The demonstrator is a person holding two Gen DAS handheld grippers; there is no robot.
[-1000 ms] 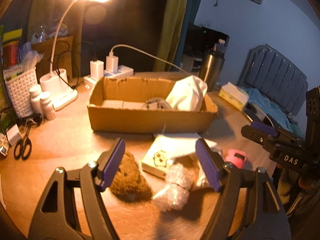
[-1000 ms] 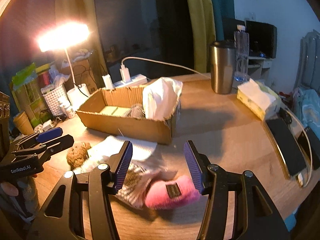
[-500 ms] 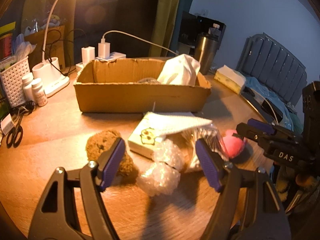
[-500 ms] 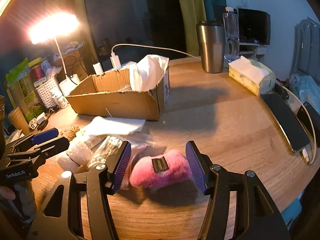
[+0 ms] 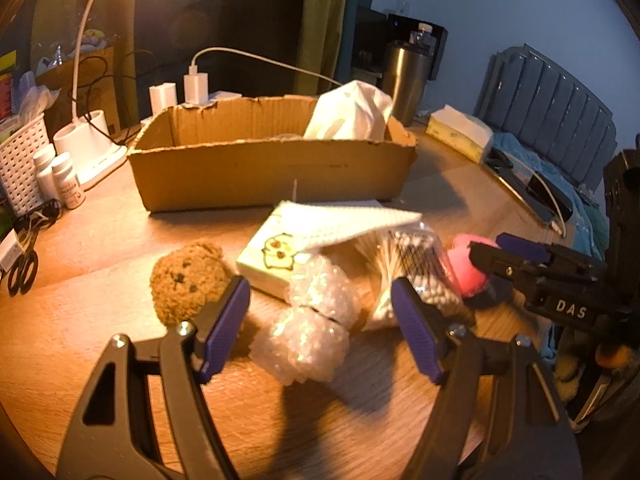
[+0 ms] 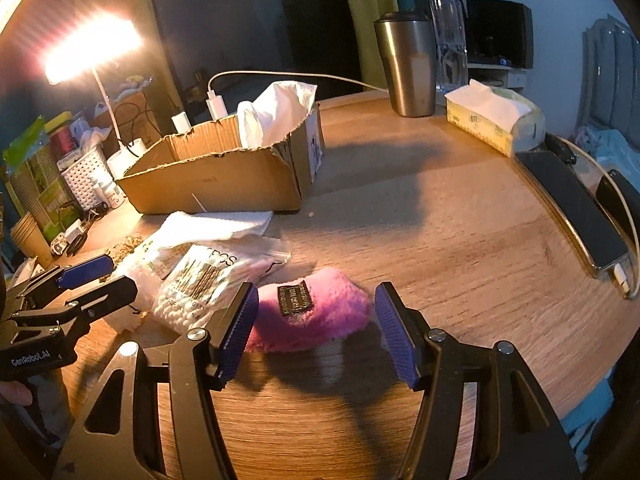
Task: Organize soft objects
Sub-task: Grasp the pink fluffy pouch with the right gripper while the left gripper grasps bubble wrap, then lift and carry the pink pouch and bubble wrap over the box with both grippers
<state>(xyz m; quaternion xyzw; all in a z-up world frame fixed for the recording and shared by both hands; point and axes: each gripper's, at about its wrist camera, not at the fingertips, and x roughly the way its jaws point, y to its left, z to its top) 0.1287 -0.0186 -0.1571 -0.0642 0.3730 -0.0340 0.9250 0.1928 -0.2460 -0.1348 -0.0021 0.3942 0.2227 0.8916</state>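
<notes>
A cardboard box [image 5: 272, 176] holds a white cloth [image 5: 352, 112]; it also shows in the right wrist view [image 6: 216, 176]. In front of it lie a brown plush [image 5: 188, 276], a small tissue pack [image 5: 272, 260], a white cloth sheet [image 5: 352, 220], a bubble wrap wad [image 5: 312, 320], a cotton-swab bag [image 6: 200, 280] and a pink fluffy pad [image 6: 312, 316]. My left gripper [image 5: 320, 328] is open around the bubble wrap. My right gripper [image 6: 312, 332] is open, its pads either side of the pink pad, and it shows at the right of the left wrist view [image 5: 520, 260].
A lit desk lamp [image 5: 92, 128], white basket [image 5: 20, 160], pill bottles [image 5: 64, 180] and scissors [image 5: 24, 268] stand at the left. A steel tumbler [image 6: 408, 68], tissue box [image 6: 496, 120] and phones [image 6: 576, 208] lie at the right, near the table edge.
Both grippers have come down and forward: the left now straddles the bubble wrap, the right has closed in around the pink pad. Both stay open.
</notes>
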